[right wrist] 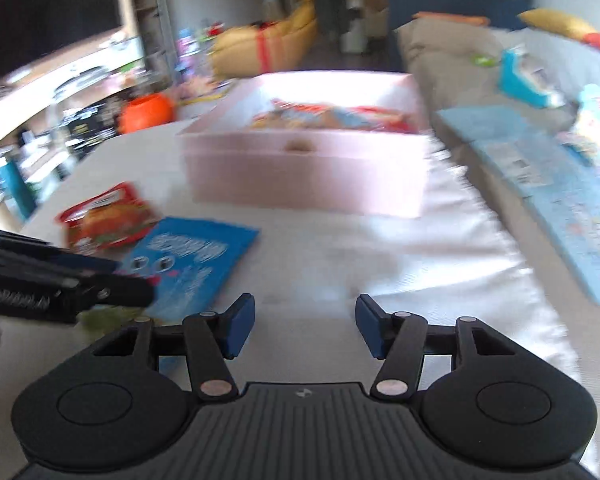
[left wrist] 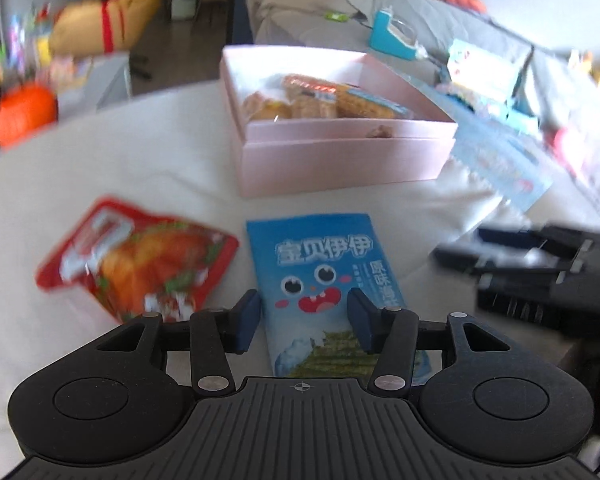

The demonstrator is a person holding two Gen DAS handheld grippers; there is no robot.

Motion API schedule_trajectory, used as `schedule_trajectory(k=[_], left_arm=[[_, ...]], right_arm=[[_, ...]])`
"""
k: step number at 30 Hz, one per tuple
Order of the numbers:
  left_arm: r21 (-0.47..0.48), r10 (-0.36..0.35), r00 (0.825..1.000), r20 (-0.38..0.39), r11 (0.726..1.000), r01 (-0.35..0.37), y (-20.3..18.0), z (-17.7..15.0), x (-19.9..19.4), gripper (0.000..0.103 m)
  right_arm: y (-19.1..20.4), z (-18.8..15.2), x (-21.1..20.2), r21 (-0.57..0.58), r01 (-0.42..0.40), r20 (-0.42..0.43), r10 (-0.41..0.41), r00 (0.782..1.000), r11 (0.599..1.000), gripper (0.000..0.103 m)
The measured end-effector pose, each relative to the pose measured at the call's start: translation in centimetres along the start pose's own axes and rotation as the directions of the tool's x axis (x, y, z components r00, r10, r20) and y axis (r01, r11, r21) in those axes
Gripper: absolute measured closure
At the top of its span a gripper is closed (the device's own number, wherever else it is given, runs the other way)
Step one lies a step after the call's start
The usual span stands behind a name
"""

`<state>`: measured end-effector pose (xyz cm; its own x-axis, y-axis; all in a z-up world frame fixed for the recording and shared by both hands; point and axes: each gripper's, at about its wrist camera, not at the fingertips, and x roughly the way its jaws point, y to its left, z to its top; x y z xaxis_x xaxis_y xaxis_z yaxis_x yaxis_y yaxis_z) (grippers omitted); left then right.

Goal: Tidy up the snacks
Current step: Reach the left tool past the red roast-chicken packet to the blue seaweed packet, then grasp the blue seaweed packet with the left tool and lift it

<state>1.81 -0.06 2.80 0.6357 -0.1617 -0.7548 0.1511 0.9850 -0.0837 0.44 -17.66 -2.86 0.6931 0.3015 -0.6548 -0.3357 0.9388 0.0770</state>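
Our left tongs [left wrist: 304,320] hang low at the bottom centre of the left wrist view, spread wide, their blue pads straddling the blue seaweed packet [left wrist: 324,284] that lies flat on the white worktop [left wrist: 140,152]; we cannot tell whether the pads touch it. Just left of it, at the lower left of the frame, lies the red snack pouch [left wrist: 140,256], a narrow strip of cloth between the two. Above centre stands the open pink box [left wrist: 340,148], with wrapped snacks [left wrist: 320,96] inside. Bare cloth lies between the box's near wall and the blue packet's top edge.

Our right tongs [right wrist: 304,326] hover at the bottom centre of the right wrist view, also spread wide and holding nothing, over bare white cloth, with open room ahead up to the box. A light blue lid [right wrist: 560,200] leans off the worktop's right edge, at the right of that frame. The scene is blurred.
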Motion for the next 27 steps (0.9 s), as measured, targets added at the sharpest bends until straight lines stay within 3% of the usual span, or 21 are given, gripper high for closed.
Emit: schedule_trajectory(k=[3, 5, 9, 11, 12, 16, 19, 22, 25, 27], left_arm=[[0.024, 0.020, 1.000, 0.024, 1.000, -0.021, -0.7, 0.4, -0.7, 0.052], [0.035, 0.017, 1.000, 0.025, 0.999, -0.017, -1.4, 0.6, -0.8, 0.052], [0.102, 0.023, 0.999, 0.024, 0.994, -0.025, -3.5, 0.5, -0.5, 0.052], [0.139, 0.006, 1.000, 0.000, 0.990, -0.006, -4.5, 0.2, 0.1, 0.052], [0.146, -0.010, 1.000, -0.005, 0.989, 0.011, -4.8, 0.0, 0.4, 0.048], [0.214, 0.012, 1.000, 0.003, 0.977, -0.012, -5.9, -0.5, 0.8, 0.042], [0.217, 0.027, 0.999, 0.022, 0.976, -0.031, -5.3, -0.5, 0.2, 0.043], [0.227, 0.121, 0.992, 0.042, 0.965, -0.128, -4.4, -0.6, 0.2, 0.045], [0.196, 0.134, 0.991, 0.017, 0.971, -0.134, -3.1, -0.7, 0.9, 0.034], [0.179, 0.134, 0.991, 0.013, 0.975, -0.134, -2.8, -0.5, 1.0, 0.032]], right_arm=[[-1.7, -0.1, -0.2, 0.043, 0.126, 0.060, -0.129, 0.990, 0.991, 0.042], [-3.5, -0.4, 0.1, 0.125, 0.148, 0.055, -0.156, 0.986, 0.981, 0.041], [-6.5, -0.7, 0.0, 0.282, 0.044, 0.074, -0.067, 0.995, 0.959, 0.039], [-6.7, -0.8, -0.1, 0.296, 0.030, 0.082, -0.057, 0.995, 0.955, 0.039], [-6.7, -0.9, -0.1, 0.297, 0.031, 0.084, -0.059, 0.995, 0.955, 0.039], [-6.4, -1.1, -0.1, 0.292, 0.034, 0.086, -0.062, 0.994, 0.956, 0.038], [-6.9, -1.1, -0.2, 0.303, 0.021, 0.091, -0.051, 0.995, 0.953, 0.038], [-6.9, -1.1, -0.4, 0.307, 0.017, 0.094, -0.049, 0.994, 0.952, 0.037], [-6.8, -1.1, -0.3, 0.307, 0.015, 0.094, -0.047, 0.994, 0.952, 0.035], [-6.7, -1.1, -0.3, 0.304, 0.016, 0.094, -0.046, 0.994, 0.953, 0.034]])
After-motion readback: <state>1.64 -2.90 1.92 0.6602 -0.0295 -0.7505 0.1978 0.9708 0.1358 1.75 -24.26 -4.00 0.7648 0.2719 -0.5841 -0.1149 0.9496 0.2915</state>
